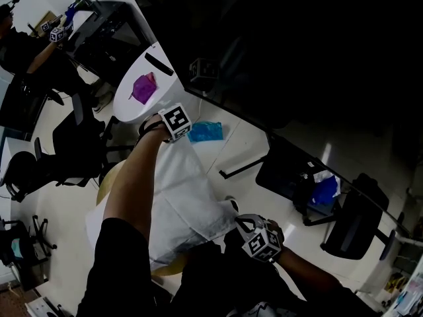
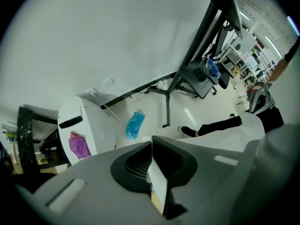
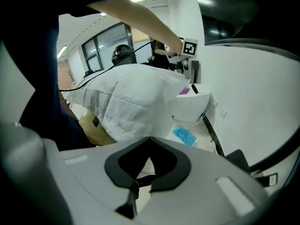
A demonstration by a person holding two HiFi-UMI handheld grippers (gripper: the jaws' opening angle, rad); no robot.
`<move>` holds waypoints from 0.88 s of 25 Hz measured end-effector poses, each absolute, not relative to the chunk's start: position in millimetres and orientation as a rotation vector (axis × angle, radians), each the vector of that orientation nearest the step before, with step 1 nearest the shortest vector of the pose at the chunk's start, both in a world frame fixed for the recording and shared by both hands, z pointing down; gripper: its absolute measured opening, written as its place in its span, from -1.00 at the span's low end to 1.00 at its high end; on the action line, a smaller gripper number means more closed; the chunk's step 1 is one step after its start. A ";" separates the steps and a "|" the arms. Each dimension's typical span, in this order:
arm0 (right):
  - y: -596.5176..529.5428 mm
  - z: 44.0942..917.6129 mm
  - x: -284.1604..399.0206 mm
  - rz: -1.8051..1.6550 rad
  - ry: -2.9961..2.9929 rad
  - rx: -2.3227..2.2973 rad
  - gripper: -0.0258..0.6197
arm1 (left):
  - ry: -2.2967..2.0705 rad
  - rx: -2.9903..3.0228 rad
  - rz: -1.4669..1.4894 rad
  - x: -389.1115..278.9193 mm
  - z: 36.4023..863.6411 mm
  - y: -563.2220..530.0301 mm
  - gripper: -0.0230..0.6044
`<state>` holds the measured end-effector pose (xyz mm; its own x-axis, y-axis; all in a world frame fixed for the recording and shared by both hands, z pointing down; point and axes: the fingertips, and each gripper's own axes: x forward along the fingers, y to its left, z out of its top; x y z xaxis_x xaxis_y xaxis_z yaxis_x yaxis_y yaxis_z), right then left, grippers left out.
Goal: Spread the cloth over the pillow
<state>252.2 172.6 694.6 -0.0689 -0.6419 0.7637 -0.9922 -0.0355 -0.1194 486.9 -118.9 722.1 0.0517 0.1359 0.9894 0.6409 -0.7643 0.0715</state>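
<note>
Cloth point(image 1: 188, 203), blue bag point(image 1: 205, 132) beside, white table point(image 1: 125, 105) beyond

- The right gripper point(image 3: 150, 144) is seen with its jaws closed on a sliver of the white cloth point(image 3: 133, 102).
- The cloth is draped over a tan pillow point(image 3: 96, 130).
- A bare forearm point(image 3: 140, 20) is stretched above the cloth.
- A blue bag point(image 3: 184, 136) is seen on the floor beside a round white table point(image 3: 190, 109).

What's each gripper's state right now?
Left gripper: closed on the cloth, far end.
Right gripper: closed on the cloth, near corner.
</note>
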 end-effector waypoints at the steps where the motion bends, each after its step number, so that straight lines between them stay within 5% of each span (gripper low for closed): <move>1: 173.7 694.4 252.2 0.929 -1.750 1.721 -0.90 | -0.760 -1.960 -1.755 488.9 720.9 -121.7 -0.93; 5: 177.2 696.7 262.0 0.941 -1.717 1.770 -0.90 | -0.719 -1.988 -1.755 491.1 720.3 -128.8 -0.93; 7: 176.5 702.7 263.6 0.994 -1.747 1.786 -0.44 | -0.722 -1.990 -1.757 490.4 721.5 -127.1 -0.93; 10: 172.2 712.1 257.1 1.062 -1.859 1.735 -0.32 | -0.729 -1.979 -1.760 488.2 724.4 -123.6 -0.93; 15: 165.2 722.4 248.6 1.174 -1.979 1.644 -0.39 | -0.737 -1.978 -1.764 487.8 727.3 -121.0 -0.93; 18: 162.0 716.3 240.3 1.170 -2.021 1.617 -0.88 | -0.742 -1.983 -1.769 486.3 728.9 -120.9 -0.93; 22: 161.6 709.6 236.8 1.125 -2.012 1.632 -0.90 | -0.744 -1.980 -1.774 486.0 730.7 -122.9 -0.93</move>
